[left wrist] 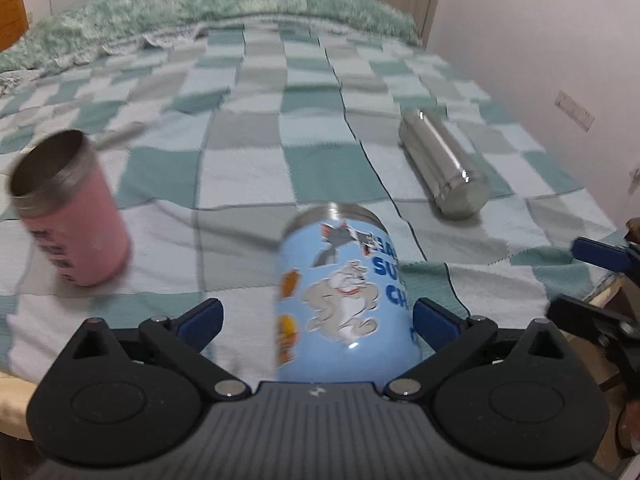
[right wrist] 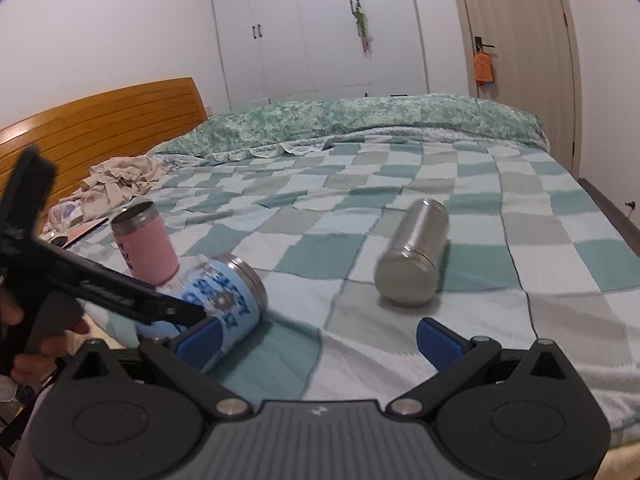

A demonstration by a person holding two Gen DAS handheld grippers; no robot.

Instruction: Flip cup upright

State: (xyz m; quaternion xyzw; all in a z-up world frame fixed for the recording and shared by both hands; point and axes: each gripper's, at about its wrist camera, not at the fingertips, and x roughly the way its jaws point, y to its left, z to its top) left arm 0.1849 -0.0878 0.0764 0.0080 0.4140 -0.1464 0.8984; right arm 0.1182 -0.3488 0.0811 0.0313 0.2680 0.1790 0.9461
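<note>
A light blue cartoon cup point(left wrist: 344, 300) lies tilted between the open fingers of my left gripper point(left wrist: 316, 320); the right pad is near its side, the left pad stands apart. It also shows in the right wrist view point(right wrist: 224, 300), on its side with the steel rim pointing right. A pink cup point(left wrist: 68, 208) stands upright, mouth up, at the left; it also shows behind the blue cup point(right wrist: 148, 240). A steel cup point(left wrist: 444, 164) lies on its side at the right point(right wrist: 412, 256). My right gripper point(right wrist: 320, 340) is open and empty above the bed's near edge.
All cups are on a bed with a green and white checked blanket point(right wrist: 400, 200). A folded green quilt point(right wrist: 360, 120) lies along the far side. A wooden headboard point(right wrist: 100, 128) and crumpled cloth point(right wrist: 120, 184) are at the left. A wall is at the right.
</note>
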